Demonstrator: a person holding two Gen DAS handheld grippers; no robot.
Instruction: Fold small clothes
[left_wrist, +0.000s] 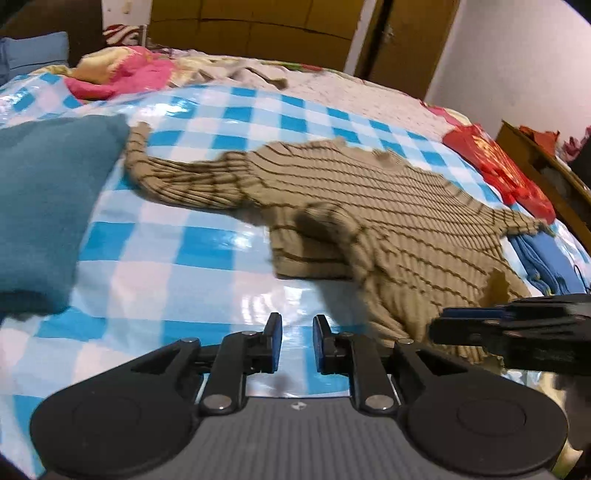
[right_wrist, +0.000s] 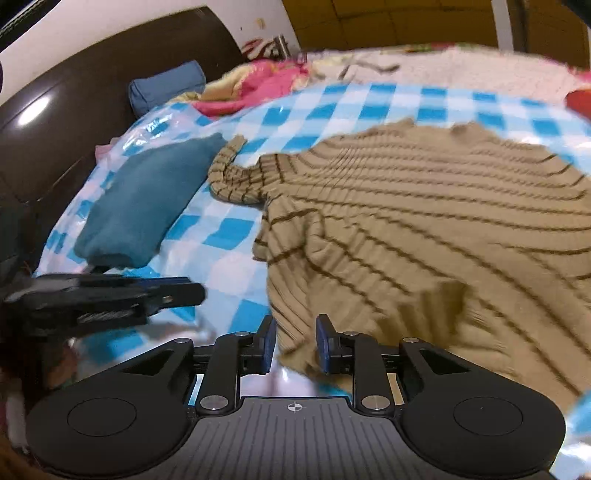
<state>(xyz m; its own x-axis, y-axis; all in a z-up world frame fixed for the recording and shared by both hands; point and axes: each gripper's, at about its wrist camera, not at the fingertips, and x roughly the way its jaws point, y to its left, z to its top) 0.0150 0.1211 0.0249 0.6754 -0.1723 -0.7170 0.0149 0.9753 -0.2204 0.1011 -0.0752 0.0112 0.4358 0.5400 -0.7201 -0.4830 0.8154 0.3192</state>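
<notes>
A glossy blue-and-white checked plastic sheet (left_wrist: 207, 254) covers the bed. A pink crumpled blanket (left_wrist: 125, 75) lies at its far edge, near a dark wooden headboard (right_wrist: 74, 107). Brown wooden wardrobe doors (left_wrist: 255, 26) stand beyond.

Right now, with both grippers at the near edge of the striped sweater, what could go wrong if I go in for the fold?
1. The striped sweater is bunched, one sleeve flung out toward the teal folded cloth; folding now may lock in wrinkles.
2. The right gripper is open with the hem between its fingers; it might pinch only one layer.
3. The left gripper is open over the glossy checked sheet; it could grab the sheet instead.
</notes>
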